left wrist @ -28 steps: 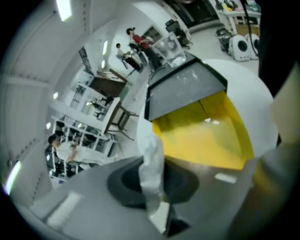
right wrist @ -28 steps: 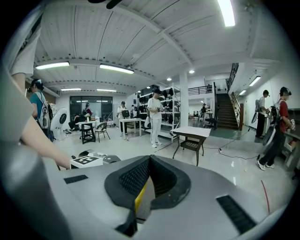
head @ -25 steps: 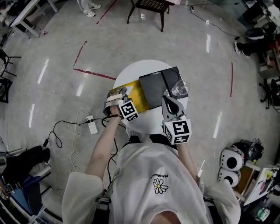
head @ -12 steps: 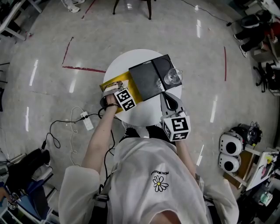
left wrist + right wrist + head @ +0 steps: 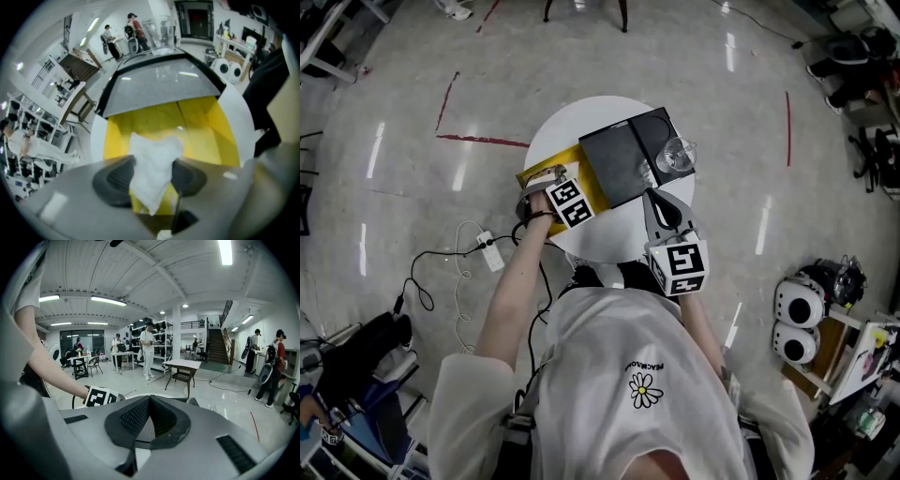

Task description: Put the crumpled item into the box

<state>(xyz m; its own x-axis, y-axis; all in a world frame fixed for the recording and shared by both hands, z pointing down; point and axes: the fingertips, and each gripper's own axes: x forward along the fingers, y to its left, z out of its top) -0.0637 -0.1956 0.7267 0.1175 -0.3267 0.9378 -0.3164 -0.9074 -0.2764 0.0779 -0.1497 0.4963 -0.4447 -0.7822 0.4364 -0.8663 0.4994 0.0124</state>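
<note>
A yellow open box (image 5: 592,191) lies on the round white table (image 5: 581,122), its black lid (image 5: 623,161) folded back beside it. My left gripper (image 5: 544,178) hovers over the box's left end. In the left gripper view a crumpled white tissue (image 5: 152,161) hangs between the dark pads (image 5: 115,180) above the yellow box floor (image 5: 206,126). The jaws of the left gripper (image 5: 152,183) are opening and yellow shows on both sides of the tissue's lower tip. My right gripper (image 5: 653,195) rests at the table's near edge, shut and empty, its fingertips meeting (image 5: 149,401).
A clear glass (image 5: 676,155) stands on the black lid near the right gripper. On the floor lie a power strip with cable (image 5: 490,253) and red tape lines (image 5: 483,141). Two white round devices (image 5: 802,319) sit at the right. People stand far off in the hall (image 5: 149,348).
The head view has shifted a little, so the table sits higher in frame. Both grippers keep their places relative to the table, the left one over the yellow box.
</note>
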